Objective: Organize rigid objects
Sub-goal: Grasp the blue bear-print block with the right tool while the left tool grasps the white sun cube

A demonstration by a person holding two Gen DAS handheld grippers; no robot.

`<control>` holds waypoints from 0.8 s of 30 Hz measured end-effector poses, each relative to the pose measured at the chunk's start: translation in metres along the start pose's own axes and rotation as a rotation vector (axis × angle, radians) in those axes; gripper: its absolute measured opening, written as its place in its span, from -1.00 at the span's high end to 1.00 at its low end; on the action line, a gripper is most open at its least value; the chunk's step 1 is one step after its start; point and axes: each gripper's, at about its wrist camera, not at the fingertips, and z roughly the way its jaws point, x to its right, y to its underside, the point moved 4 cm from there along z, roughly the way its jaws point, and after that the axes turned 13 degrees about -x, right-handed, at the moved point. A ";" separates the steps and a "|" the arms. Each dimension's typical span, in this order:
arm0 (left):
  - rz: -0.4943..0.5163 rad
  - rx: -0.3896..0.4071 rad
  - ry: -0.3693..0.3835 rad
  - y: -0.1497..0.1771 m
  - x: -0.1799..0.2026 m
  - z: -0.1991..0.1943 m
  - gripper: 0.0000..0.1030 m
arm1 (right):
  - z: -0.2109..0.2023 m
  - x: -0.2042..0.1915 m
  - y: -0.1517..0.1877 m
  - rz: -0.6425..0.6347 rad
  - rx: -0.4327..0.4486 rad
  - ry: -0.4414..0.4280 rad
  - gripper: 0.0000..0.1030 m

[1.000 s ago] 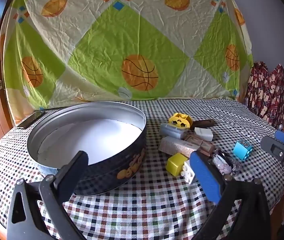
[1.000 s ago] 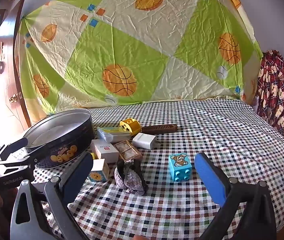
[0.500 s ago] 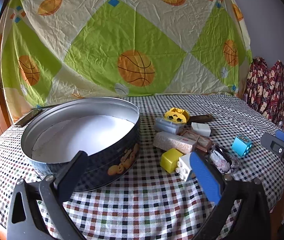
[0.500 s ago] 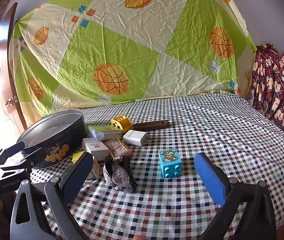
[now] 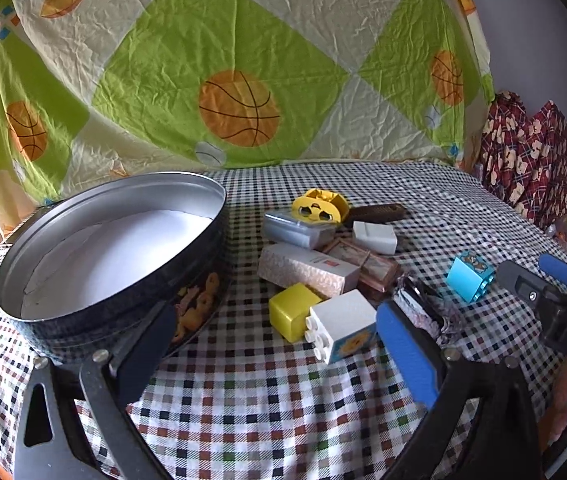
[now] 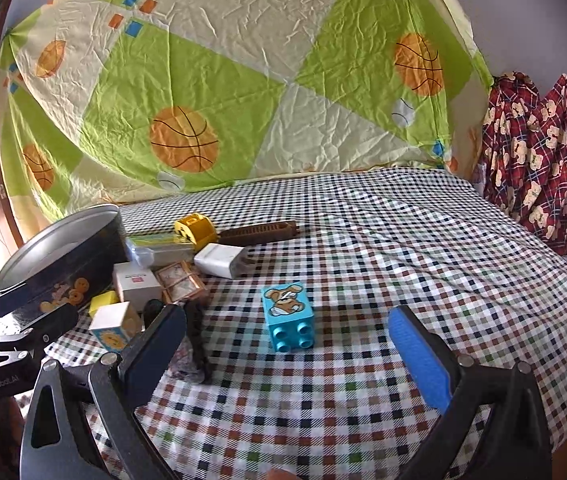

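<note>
Right fingers: the right gripper (image 6: 287,360) is spread wide and holds nothing; its blue pad (image 6: 419,360) and dark pad (image 6: 151,344) frame the blue block (image 6: 288,316), which sits ahead of them on the checked table (image 6: 403,264), not yet between them.
Left fingers: the left gripper (image 5: 275,354) is likewise wide apart and empty, low over the cloth, with the white block (image 5: 343,324) and yellow cube (image 5: 292,310) just beyond its tips.
Step in hand: judged to be the right side's approach to the blue block, which stands alone, well apart from the pile.
How to do it well: bring the pads level with the block's flat side faces, centre it, and close squarely; a skewed grip on smooth plastic would likely twist it out.
Clutter to avoid: the dark crumpled item (image 6: 191,352) lies just beside the dark pad and could snag.
Destination: the round tin (image 5: 111,248) stands open on the left, only a white lining showing inside.
Other pieces: speckled box (image 5: 303,270), grey case (image 5: 297,232), yellow toy (image 5: 319,206), white adapter (image 5: 375,236) and brown comb (image 5: 375,212) cluster beside the tin.
</note>
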 end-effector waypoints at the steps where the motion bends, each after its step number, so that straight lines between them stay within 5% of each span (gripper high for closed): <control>1: 0.001 -0.013 0.006 -0.001 0.001 0.002 -0.88 | 0.002 0.001 -0.001 -0.001 -0.006 0.012 -0.99; 12: 0.048 -0.102 0.063 -0.003 0.019 0.021 -0.30 | 0.038 0.005 -0.020 -0.038 -0.124 0.081 -0.74; 24: 0.108 -0.140 0.066 -0.010 0.035 0.037 -0.26 | 0.072 0.005 -0.017 -0.050 -0.268 0.046 -0.59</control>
